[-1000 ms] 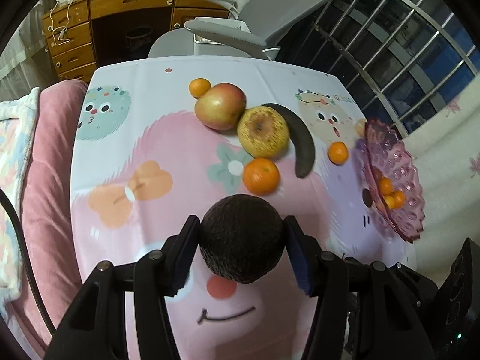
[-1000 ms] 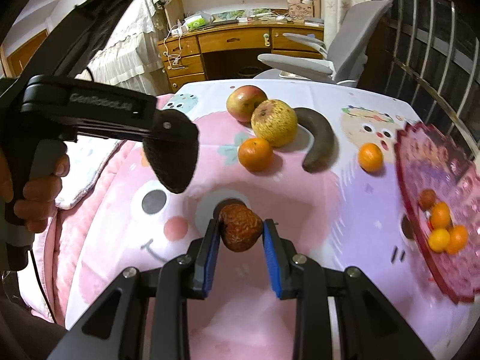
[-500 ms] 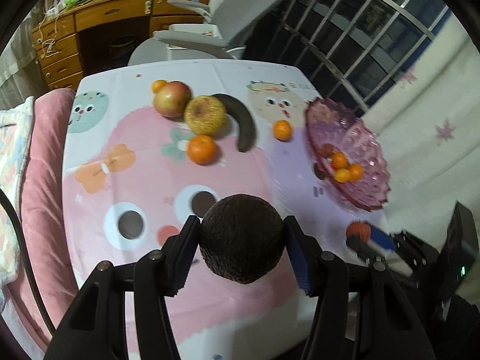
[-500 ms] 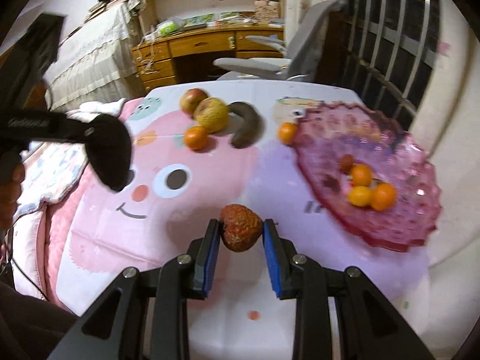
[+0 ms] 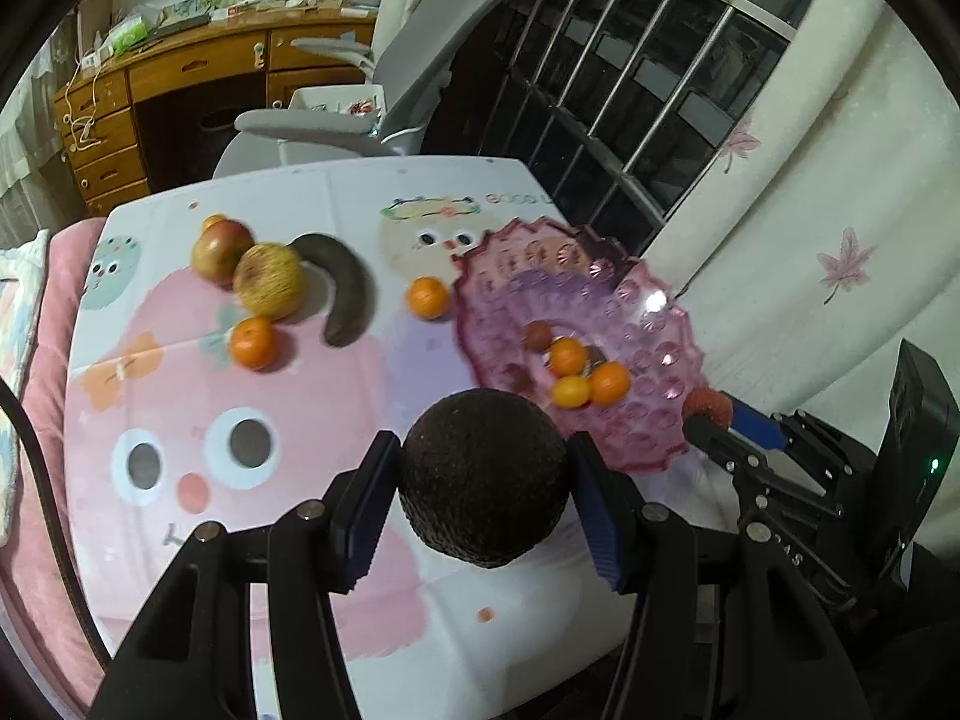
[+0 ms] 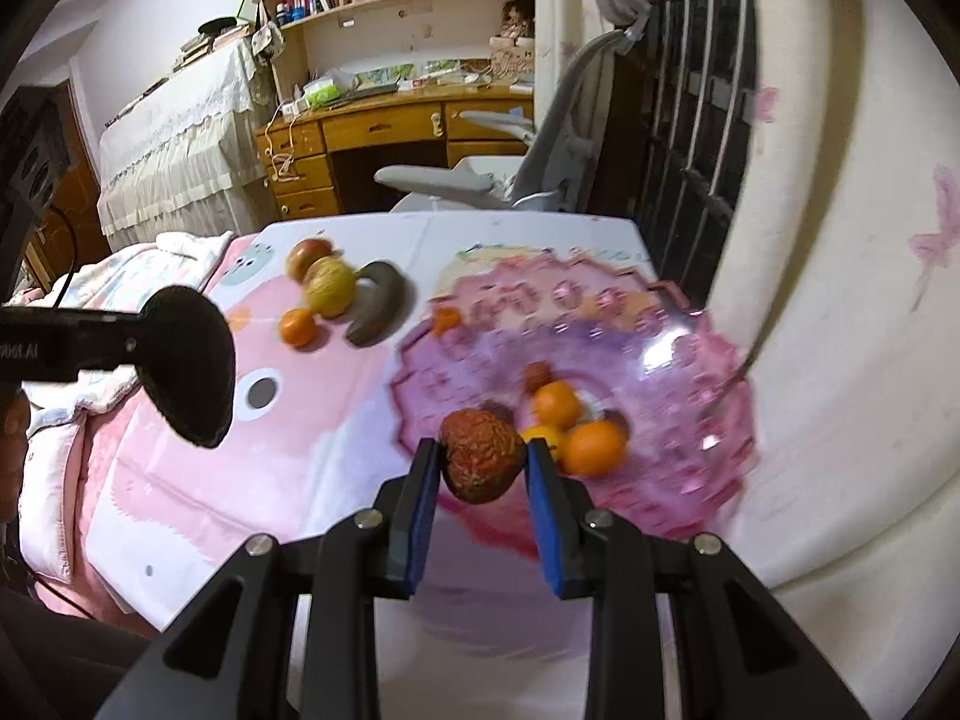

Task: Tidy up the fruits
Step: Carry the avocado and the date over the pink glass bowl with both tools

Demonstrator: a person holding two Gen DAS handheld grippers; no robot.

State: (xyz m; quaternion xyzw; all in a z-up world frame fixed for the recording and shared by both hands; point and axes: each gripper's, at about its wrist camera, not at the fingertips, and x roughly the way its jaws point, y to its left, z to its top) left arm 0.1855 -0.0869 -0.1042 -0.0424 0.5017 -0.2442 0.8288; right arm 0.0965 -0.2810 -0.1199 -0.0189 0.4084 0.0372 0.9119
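Note:
My left gripper (image 5: 483, 489) is shut on a dark rough avocado (image 5: 483, 477) and hangs above the table's near right part, just short of the pink glass bowl (image 5: 606, 276). In the right wrist view the avocado (image 6: 189, 363) shows at the left. My right gripper (image 6: 483, 468) is shut on a wrinkled red-brown fruit (image 6: 480, 456) over the near rim of the bowl (image 6: 708, 348). The bowl holds small oranges (image 6: 591, 447) and a small red fruit (image 6: 537, 375). On the cloth lie two apples (image 5: 267, 279), a dark banana (image 5: 348, 291) and two oranges (image 5: 253, 343).
The table carries a pink cartoon cloth (image 5: 240, 510). A grey office chair (image 5: 384, 90) and a wooden desk (image 5: 180, 84) stand behind it. A barred window (image 5: 648, 90) and a white curtain (image 5: 840, 210) are to the right. A pink quilt (image 6: 66, 420) lies at the left.
Both grippers have risen and travelled right toward the pink bowl, each still holding its fruit. The bowl now sits close ahead of both, and the loose fruit has slid to the left.

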